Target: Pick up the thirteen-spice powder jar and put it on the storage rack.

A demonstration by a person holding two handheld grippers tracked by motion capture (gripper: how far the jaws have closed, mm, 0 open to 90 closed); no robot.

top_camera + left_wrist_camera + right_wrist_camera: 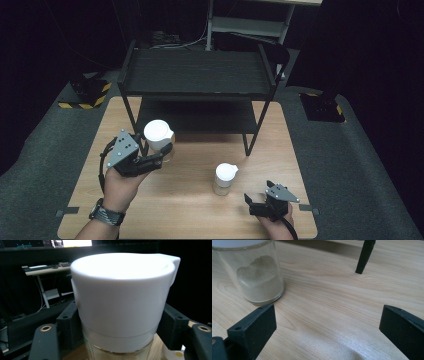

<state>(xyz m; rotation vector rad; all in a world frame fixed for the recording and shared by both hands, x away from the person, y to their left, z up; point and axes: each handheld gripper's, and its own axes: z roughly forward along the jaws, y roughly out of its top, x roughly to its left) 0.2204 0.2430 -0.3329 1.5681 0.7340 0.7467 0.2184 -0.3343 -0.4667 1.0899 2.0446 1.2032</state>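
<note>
Left gripper (161,152) clamping upright white-lidded jar (159,137), lid up

Light wooden bench (190,200) on grey carpet (45,165); black two-tier rack (197,75) at its far edge; dark surroundings; yellow-black striped blocks (85,95) on the floor.

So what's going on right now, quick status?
Left gripper jaws shut on white-lidded jar, near the black shelf rack. Right gripper open, empty, low over the table. Second jar stands beside it, untouched. Nothing blocking.
</note>
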